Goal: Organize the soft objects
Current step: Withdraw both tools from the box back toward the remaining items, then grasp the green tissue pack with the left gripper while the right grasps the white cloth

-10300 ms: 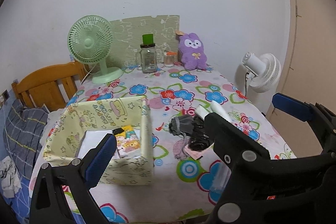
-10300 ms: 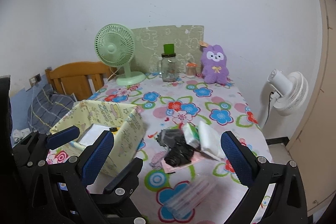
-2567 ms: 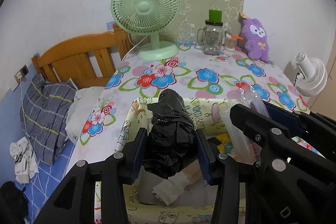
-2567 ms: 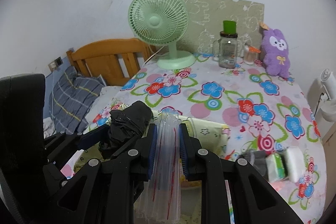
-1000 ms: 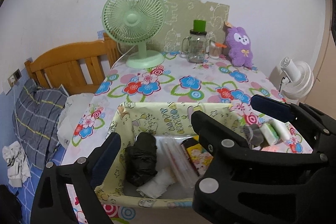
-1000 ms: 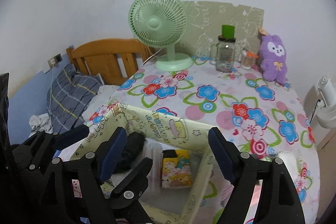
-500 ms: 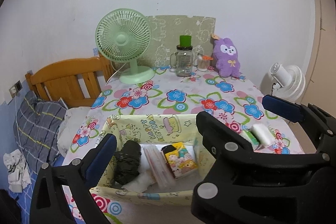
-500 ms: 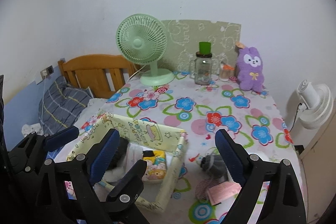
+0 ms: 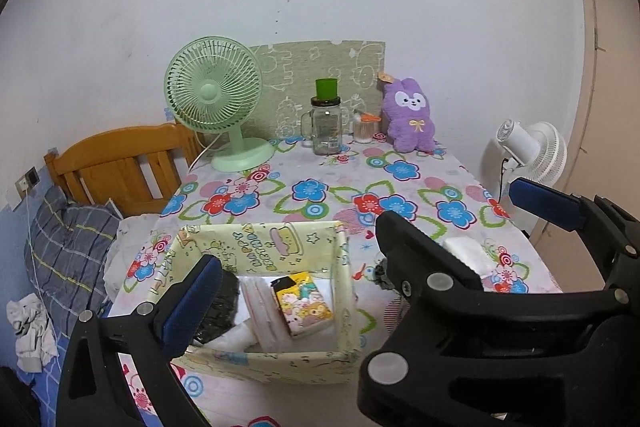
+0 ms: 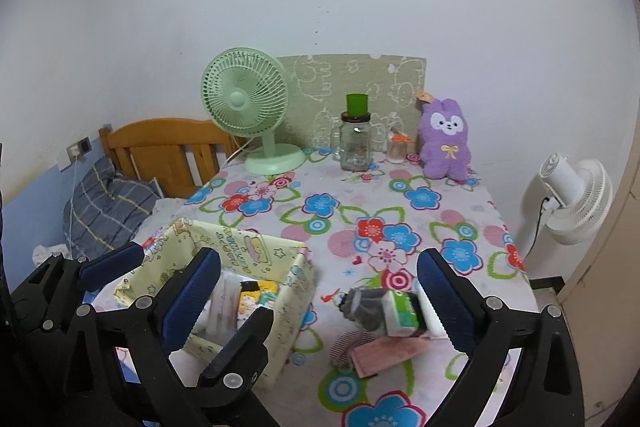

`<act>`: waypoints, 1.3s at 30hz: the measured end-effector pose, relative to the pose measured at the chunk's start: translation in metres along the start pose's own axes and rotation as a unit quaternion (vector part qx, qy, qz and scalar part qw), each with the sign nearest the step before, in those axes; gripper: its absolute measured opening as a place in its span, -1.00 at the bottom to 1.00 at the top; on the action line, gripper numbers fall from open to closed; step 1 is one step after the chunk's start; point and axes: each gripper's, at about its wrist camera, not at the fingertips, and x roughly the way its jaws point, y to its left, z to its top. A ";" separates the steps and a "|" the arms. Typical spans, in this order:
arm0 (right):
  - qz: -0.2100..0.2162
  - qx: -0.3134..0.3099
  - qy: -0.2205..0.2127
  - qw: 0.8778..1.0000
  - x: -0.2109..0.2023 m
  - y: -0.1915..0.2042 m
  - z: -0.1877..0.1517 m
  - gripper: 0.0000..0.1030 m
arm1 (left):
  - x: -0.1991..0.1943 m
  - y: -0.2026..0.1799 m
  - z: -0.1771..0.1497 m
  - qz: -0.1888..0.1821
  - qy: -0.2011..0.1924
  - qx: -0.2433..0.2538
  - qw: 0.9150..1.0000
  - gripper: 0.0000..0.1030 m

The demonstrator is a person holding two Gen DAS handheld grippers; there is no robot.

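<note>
While both grippers hung spread wide and empty, the left gripper (image 9: 360,239) and right gripper (image 10: 320,291) looked down on a pale yellow cartoon-print fabric box (image 9: 256,243) at lower centre, holding a black bundle (image 9: 218,311), a clear packet (image 9: 262,307) and a cartoon tissue pack (image 9: 302,301). It sat on a flower-print tablecloth (image 10: 400,211), with a grey sock (image 10: 360,307) and pink cloth (image 10: 390,355) just right of it; a green fan (image 10: 248,103) and purple plush (image 10: 444,139) stood against the white wall.

On the bench (image 10: 472,227) the box (image 9: 260,247) stands at the near left with a booklet (image 9: 302,303) in it, the sock (image 10: 360,305) lies to its right, and the fan (image 10: 248,107) and plush toy (image 10: 444,139) stand behind.
</note>
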 end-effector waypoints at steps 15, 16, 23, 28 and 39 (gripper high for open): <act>-0.046 -0.002 -0.027 0.999 -0.027 -0.036 -0.010 0.98 | -0.005 -0.039 -0.003 -0.016 -0.015 0.012 1.000 1.00; -0.048 -0.002 -0.027 0.998 -0.027 -0.038 -0.011 0.99 | -0.004 -0.042 -0.004 -0.019 -0.013 0.012 1.000 1.00; -0.061 0.001 -0.020 0.998 -0.029 -0.054 -0.021 1.00 | 0.003 -0.058 -0.010 -0.025 -0.009 0.017 0.999 0.99; -0.059 0.008 -0.008 0.998 -0.022 -0.066 -0.030 1.00 | 0.012 -0.068 -0.015 -0.035 0.001 0.018 0.999 0.99; -0.045 0.022 0.020 0.999 0.000 -0.086 -0.049 1.00 | 0.036 -0.085 -0.028 -0.045 0.022 0.017 0.999 0.99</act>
